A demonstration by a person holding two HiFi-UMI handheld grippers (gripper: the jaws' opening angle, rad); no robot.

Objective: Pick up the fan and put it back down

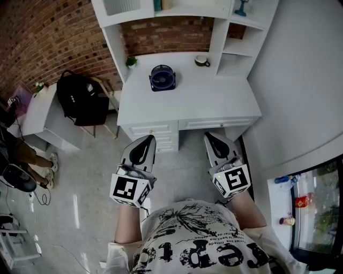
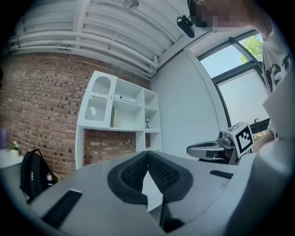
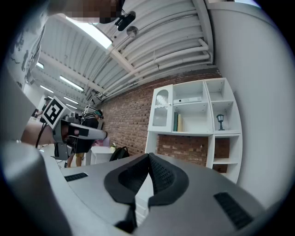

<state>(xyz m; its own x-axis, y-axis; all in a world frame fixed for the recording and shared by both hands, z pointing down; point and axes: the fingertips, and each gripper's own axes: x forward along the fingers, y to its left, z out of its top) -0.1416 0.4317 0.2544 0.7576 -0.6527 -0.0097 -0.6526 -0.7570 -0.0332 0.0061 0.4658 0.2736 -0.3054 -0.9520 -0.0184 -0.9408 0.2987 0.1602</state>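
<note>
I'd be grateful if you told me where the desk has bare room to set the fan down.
The desk is bare along its whole front edge and right of the fan. The back is busier: plant at left, cup at right.

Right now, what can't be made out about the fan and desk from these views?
fan: missing from both gripper views. The bodies of the left hand-held gripper and right hand-held gripper cover the desk top there.
fan's base and controls: head view, too small and seen from above.
cup contents: head view, too small.
upper shelves: head view, cut off by the top edge.
</note>
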